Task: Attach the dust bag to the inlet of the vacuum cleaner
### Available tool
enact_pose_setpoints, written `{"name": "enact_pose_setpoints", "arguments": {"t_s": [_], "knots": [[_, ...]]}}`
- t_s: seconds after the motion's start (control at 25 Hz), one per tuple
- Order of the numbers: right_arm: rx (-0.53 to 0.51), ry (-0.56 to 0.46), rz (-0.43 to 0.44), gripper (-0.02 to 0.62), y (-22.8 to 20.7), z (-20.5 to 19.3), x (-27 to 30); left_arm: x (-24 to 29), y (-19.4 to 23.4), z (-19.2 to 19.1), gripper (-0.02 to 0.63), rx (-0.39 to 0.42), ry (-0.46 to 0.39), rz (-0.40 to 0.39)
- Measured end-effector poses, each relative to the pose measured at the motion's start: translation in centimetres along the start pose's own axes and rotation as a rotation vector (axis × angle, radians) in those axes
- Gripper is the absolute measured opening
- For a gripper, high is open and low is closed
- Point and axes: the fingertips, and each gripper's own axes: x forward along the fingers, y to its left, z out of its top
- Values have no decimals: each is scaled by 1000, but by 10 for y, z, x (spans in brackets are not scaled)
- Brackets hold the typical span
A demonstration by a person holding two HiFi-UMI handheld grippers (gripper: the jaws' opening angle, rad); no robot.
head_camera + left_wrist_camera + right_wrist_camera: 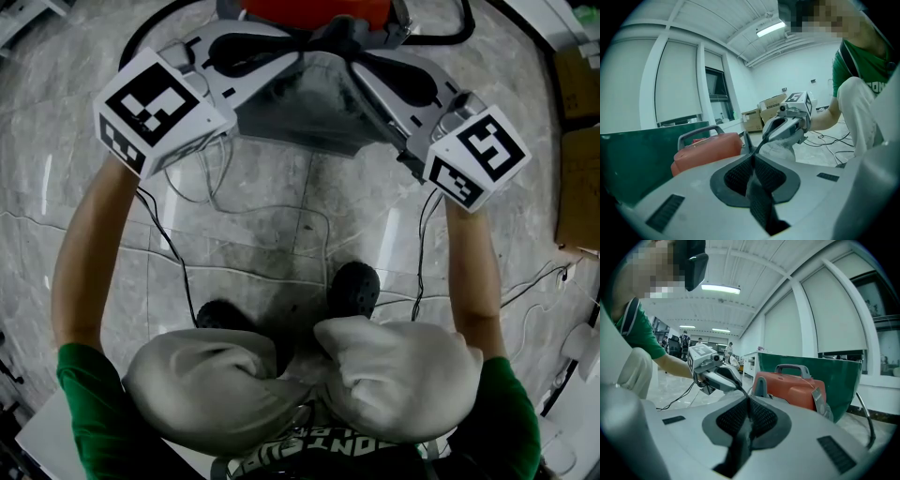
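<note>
The dust bag (305,108) hangs stretched between both grippers, just in front of the red vacuum cleaner (314,11) and above the stone floor (281,225). To seat it well, I judge its mouth should be held taut and level and brought squarely to the inlet, which no view shows. The bag is grey, thin, limp cloth. The left gripper (753,159) and right gripper (749,404) each pinch its upper edge, jaws closed on a fold.
</note>
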Motion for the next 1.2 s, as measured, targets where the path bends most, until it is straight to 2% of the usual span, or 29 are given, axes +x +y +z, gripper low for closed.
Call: {"name": "enact_pose_setpoints", "arguments": {"t_s": [0.64,1.08,1.2], "knots": [[-5,-15,-4,23,-13,-1,0,15,12,-1,32,24,-19,10],[17,-18,-14,26,-33,-5,-1,32,18,-2,37,52,-19,9],[49,-35,-1,26,-40,-5,-2,37,21,-1,37,37,-32,4]]}}
